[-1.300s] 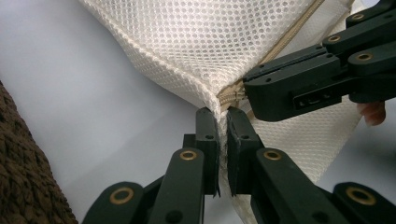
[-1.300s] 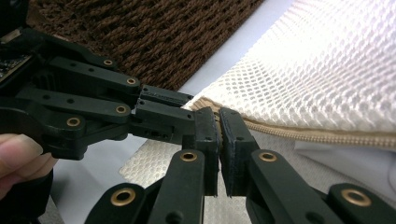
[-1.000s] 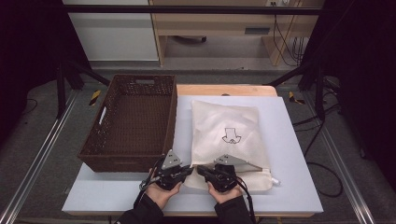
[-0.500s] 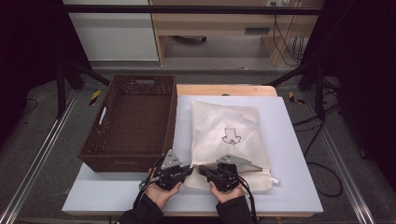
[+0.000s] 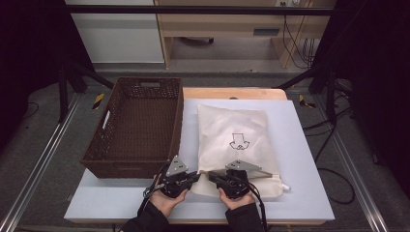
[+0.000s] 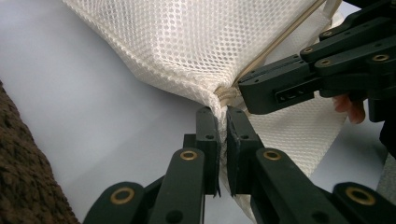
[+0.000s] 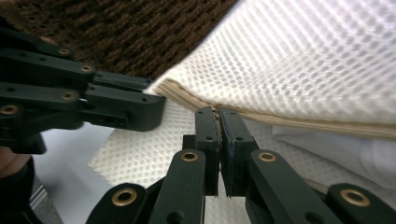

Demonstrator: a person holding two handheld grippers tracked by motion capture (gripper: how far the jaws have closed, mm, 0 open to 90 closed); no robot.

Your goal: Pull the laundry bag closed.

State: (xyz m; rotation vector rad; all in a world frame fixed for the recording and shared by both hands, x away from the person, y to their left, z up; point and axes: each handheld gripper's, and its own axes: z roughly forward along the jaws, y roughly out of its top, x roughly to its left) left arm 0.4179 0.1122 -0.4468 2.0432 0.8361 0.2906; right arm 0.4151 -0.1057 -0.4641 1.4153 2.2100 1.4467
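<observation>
Mesh bag hem is pinched by both closed grippers, left gripper and right gripper, side by side. Thin bites near one corner: slip or a torn seam is risked if pulled apart hard.

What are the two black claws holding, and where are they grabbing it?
Both hold the white mesh bag by its near edge: the left gripper pinches the corner, and the right gripper pinches the beige seam beside it.

No words, brands or numbers can be read anywhere; the one sign is a small dark outline figure, too small to make out, printed on the cream-white mesh fabric bag lying on the table.
</observation>
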